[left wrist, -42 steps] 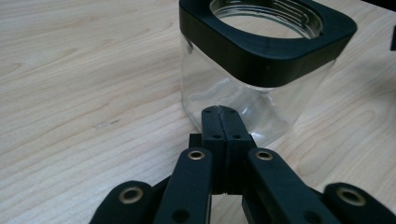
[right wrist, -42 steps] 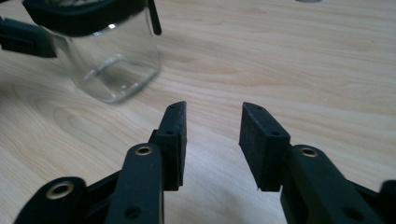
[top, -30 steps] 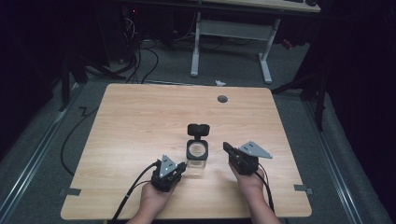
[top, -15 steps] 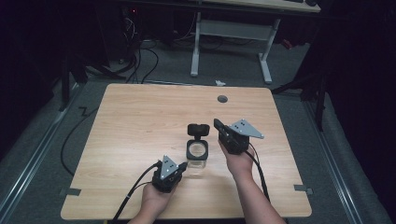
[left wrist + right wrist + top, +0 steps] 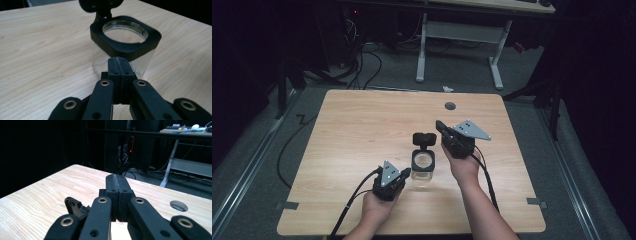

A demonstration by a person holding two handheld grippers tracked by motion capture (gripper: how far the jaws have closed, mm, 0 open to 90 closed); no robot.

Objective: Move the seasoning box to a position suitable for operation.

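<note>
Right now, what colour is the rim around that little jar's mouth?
Black, on a clear jar; the left gripper view shows the rim best.

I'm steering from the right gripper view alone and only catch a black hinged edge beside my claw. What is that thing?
Observer: It is the round black flip lid of a clear square jar with a black rim. The lid stands open behind the jar's mouth.
Operator: Where does my claw sit relative to it?
Observer: In the high view, the right claw has its tip just to the right of the lid.
Operator: And the other claw?
Observer: The left claw is shut, with its tips at the jar's near wall. I cannot tell whether they touch it.
</note>
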